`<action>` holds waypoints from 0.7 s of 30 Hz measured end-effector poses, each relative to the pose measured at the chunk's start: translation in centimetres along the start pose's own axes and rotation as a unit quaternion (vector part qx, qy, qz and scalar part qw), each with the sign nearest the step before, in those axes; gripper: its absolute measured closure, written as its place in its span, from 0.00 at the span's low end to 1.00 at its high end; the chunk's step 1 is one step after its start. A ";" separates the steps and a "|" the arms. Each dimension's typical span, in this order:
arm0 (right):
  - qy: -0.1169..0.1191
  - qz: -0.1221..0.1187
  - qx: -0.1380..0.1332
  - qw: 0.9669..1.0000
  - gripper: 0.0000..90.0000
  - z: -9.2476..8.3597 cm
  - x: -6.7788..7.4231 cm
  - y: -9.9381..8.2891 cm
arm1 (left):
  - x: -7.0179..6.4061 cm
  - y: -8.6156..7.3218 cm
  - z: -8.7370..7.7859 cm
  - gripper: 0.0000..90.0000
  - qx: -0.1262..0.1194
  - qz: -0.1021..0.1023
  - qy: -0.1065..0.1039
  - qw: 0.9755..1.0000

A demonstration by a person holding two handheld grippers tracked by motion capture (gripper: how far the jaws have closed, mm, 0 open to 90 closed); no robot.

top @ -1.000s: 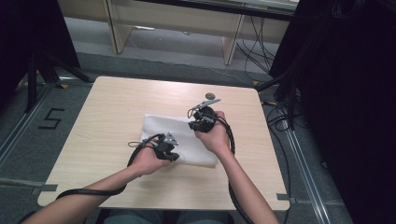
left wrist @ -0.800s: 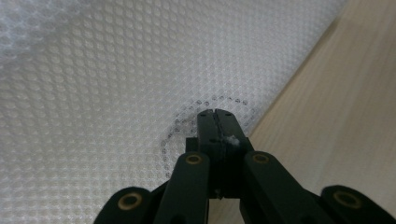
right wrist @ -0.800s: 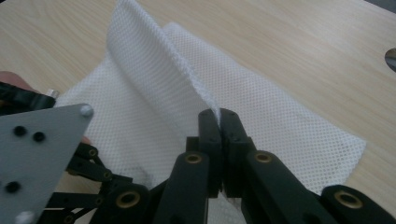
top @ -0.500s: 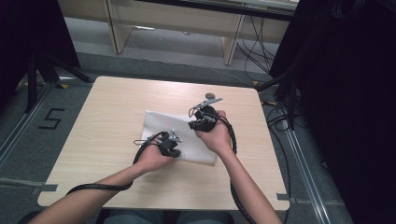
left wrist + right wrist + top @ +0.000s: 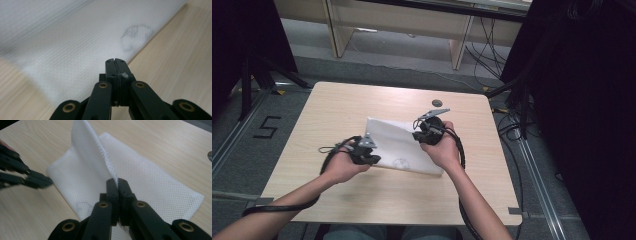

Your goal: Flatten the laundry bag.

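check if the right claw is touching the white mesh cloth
Touching: the right gripper view shows the right claw shut on a lifted fold of the white mesh cloth.

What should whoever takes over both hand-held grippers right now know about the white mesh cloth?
Left hand-held gripper: shut on the white mesh cloth at its near-left edge, a bit of mesh between the jaws.
Right hand-held gripper: shut on a cloth edge, lifting a flap upright.
Cloth lies mid-table, partly doubled over; a small dark disc sits beyond it.
Done: both edges gripped, one raised.
Left: probably carry the flap over and flatten it.
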State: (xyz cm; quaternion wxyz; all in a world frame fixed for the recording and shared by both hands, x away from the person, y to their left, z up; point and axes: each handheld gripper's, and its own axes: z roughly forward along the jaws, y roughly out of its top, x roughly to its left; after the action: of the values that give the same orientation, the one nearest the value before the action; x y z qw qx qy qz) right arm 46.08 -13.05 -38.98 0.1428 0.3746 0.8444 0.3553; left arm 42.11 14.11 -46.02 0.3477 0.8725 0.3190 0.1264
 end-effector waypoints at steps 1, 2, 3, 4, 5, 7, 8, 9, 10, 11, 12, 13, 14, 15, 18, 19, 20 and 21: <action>-0.003 -0.001 0.005 1.000 1.00 -0.2 0.1 0.0 | 0.4 -0.4 -0.5 0.98 -0.004 -0.005 0.004 1.000; -0.005 -0.003 0.000 1.000 1.00 -0.3 0.2 -0.1 | 0.9 -0.9 -1.1 0.97 -0.008 -0.009 0.012 1.000; -0.005 -0.003 0.000 1.000 1.00 -0.3 0.2 -0.1 | 1.5 -1.5 -1.9 0.97 -0.012 -0.018 0.018 1.000; -0.002 0.002 -0.006 1.000 1.00 -0.4 0.4 -0.2 | 1.8 -1.9 -2.4 0.97 -0.016 -0.026 0.021 0.999; -0.003 -0.006 -0.001 1.000 1.00 -0.6 0.5 -0.2 | 2.1 -2.3 -2.8 0.97 -0.022 -0.036 0.024 0.999; -0.004 0.001 -0.011 1.000 1.00 -0.7 0.8 -0.3 | 2.7 -2.9 -3.4 0.97 -0.031 -0.051 0.031 0.998; -0.003 -0.009 -0.010 1.000 1.00 -0.9 0.9 -0.4 | 2.9 -3.1 -3.8 0.97 -0.031 -0.051 0.031 0.998; -0.001 -0.004 -0.004 1.000 1.00 -1.2 1.0 -0.4 | 3.1 -3.2 -4.0 0.97 -0.037 -0.061 0.035 0.997; -0.001 -0.011 -0.010 1.000 1.00 -1.3 1.1 -0.4 | 3.3 -3.3 -4.2 0.97 -0.039 -0.064 0.037 0.996; -0.001 -0.008 -0.022 1.000 1.00 -1.2 1.4 -0.5 | 3.4 -3.4 -4.3 0.97 -0.043 -0.069 0.043 0.996; 0.000 -0.013 -0.009 1.000 1.00 -1.6 1.4 -0.5 | 3.6 -3.5 -4.3 0.97 -0.048 -0.080 0.042 0.995; 0.002 -0.017 -0.009 1.000 1.00 -1.7 1.5 -0.6 | 3.7 -3.6 -4.4 0.97 -0.049 -0.078 0.049 0.995; -0.001 -0.007 -0.021 1.000 1.00 -1.7 1.9 -0.8 | 4.0 -3.7 -4.5 0.97 -0.047 -0.077 0.050 0.995; 0.001 -0.005 -0.023 1.000 1.00 -1.9 2.1 -0.9 | 4.1 -3.7 -4.5 0.97 -0.050 -0.079 0.053 0.994; 0.005 -0.019 -0.016 1.000 1.00 -2.6 2.2 -1.2 | 4.5 -3.9 -4.5 0.96 -0.051 -0.085 0.064 0.993; 0.005 -0.027 -0.021 0.999 1.00 -2.8 2.2 -1.3 | 4.5 -4.0 -4.5 0.96 -0.050 -0.089 0.061 0.993; 0.008 -0.025 -0.020 0.999 1.00 -2.9 2.4 -1.5 | 4.6 -4.1 -4.4 0.96 -0.050 -0.091 0.064 0.993; 0.006 -0.025 -0.024 0.999 1.00 -3.0 2.5 -1.7 | 4.6 -4.2 -4.4 0.96 -0.047 -0.086 0.065 0.993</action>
State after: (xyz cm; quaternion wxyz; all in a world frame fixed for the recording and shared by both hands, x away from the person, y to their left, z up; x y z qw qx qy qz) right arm 41.97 -13.49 -37.98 0.1554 0.3479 0.8453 0.3745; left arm 41.71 21.70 -45.71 0.3768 0.8143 0.4086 0.1674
